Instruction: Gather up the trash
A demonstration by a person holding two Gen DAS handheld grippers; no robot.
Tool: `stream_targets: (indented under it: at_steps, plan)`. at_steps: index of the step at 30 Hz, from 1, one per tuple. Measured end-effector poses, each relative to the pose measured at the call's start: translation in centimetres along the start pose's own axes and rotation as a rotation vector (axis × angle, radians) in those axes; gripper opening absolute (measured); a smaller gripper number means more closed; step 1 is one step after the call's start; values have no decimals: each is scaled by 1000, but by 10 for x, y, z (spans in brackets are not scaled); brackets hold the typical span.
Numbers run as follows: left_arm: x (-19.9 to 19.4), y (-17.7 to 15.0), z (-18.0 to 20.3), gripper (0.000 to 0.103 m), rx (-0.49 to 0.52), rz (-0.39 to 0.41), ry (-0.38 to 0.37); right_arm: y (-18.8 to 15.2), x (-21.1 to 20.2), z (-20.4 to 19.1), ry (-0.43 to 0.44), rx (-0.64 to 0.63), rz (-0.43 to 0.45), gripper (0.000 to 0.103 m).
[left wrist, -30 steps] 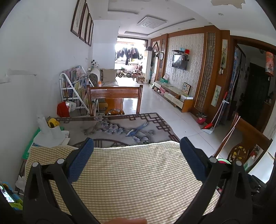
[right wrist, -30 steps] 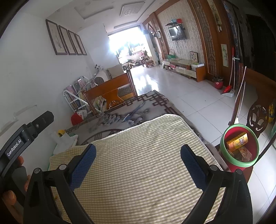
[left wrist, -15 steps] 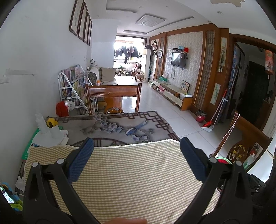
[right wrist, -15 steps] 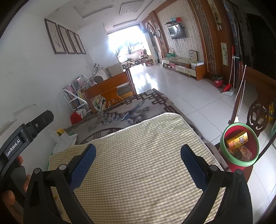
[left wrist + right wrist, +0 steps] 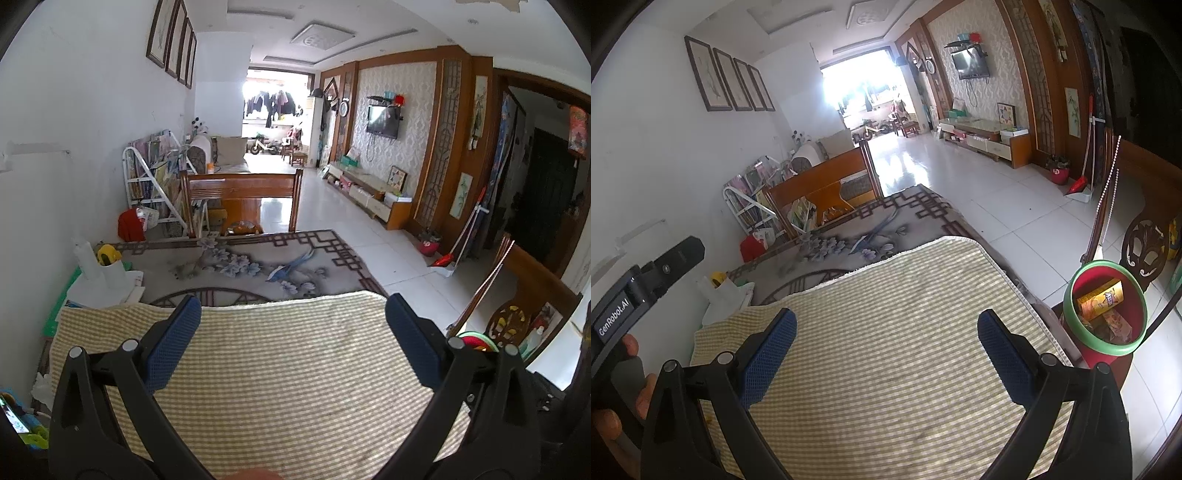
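Trash bin (image 5: 476, 339) mostly behind tongs' finger

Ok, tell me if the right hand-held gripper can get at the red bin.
Probably yes: the right hand-held gripper is open and empty, and the red bin stands uncovered just off the table's right edge, nothing between.

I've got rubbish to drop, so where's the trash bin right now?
In the right wrist view the red trash bin with the green rim stands on the floor at the right, just past the checked cloth's right edge, beside a carved wooden chair.
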State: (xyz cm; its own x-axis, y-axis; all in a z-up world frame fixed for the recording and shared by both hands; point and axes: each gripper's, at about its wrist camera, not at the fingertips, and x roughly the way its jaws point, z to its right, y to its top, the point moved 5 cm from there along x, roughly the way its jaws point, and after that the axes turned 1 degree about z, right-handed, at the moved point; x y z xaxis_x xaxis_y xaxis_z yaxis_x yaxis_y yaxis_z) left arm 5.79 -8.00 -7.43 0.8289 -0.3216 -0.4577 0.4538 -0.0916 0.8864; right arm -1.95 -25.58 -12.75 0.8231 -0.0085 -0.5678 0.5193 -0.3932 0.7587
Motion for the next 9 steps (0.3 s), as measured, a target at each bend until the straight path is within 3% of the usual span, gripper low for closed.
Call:
stream_targets:
  at_steps: [4,9]
  plan:
    - [0,1,-2,98,-1,28,38,0,3,1,-4,-1,-2,95]
    - [9,-3,-15,98,-71,-24,25,-6,18,10,-32,-15,-30,96]
